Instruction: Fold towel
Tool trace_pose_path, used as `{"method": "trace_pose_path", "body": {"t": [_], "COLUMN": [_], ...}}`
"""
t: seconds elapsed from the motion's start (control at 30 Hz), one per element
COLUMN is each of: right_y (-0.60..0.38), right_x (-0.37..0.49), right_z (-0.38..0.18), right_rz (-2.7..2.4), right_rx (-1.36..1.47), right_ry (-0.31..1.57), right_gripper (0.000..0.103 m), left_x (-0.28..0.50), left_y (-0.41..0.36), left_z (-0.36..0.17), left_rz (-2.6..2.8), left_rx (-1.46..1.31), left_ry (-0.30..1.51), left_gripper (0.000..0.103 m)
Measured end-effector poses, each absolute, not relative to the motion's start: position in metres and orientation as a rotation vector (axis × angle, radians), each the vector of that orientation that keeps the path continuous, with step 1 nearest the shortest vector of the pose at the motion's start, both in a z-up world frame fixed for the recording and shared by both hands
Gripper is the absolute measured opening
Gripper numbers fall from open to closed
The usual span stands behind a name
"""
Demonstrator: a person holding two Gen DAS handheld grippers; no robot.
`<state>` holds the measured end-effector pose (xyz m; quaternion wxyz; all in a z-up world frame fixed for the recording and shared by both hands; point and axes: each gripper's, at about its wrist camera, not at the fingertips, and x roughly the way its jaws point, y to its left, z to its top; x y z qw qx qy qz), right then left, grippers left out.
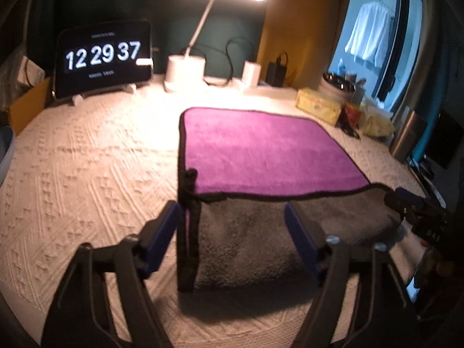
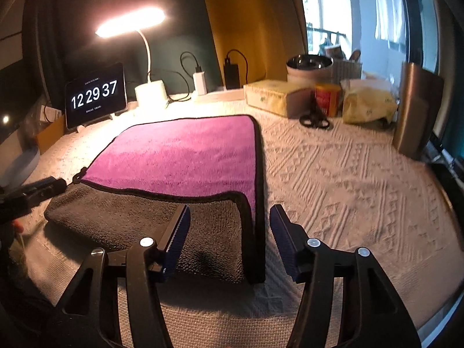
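Cream textured cloth [image 1: 87, 156] is covering the table, where the towel [image 1: 261, 150] is lying, its near grey part folded over the purple. Both the left gripper [image 1: 232, 232] and right gripper [image 2: 229, 232] are gaping wide, holding nothing, hovering over the towel's near corners.

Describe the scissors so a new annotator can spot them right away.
Start at the white textured tablecloth and look past the purple towel to the clutter along the far right edge by the window. The scissors lie flat just in front of a red can, between a yellow tissue box and a yellow packet. They are the only black, two-looped thing there.
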<state>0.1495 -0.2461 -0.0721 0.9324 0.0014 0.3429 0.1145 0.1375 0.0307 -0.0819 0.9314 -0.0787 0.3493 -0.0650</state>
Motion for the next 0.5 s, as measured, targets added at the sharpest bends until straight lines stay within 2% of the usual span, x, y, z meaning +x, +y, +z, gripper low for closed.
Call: {"method": "trace_pose_path", "body": {"t": [0.27, 0.33, 0.43, 0.5], "right_y": [-0.252, -0.251, -0.251, -0.251], "right_x": [0.159, 0.161, 0.166, 0.168], "right_z": [-0.078, -0.079, -0.081, -0.083], "right_rz": [0.247, 0.245, 0.244, 0.244], "right_rx": [0.035, 0.029, 0.031, 0.024], "right_ry": [0.749, 0.756, 0.782, 0.791], "right_gripper": [0.059, 0.052, 0.050, 0.040], "left_x": [0.145, 0.145, 0.145, 0.145], "left_y": [0.030, 0.029, 0.028, 0.029], "left_z": [-0.090, -0.091, -0.093, -0.094], "left_rz": [-0.156, -0.158, -0.156, -0.156], "left_rx": [-0.172, -0.164, -0.152, -0.157], "left_ry": [0.785, 0.787, 0.799, 0.800], "left_gripper": [0.049, 0.045, 0.039, 0.035]}}
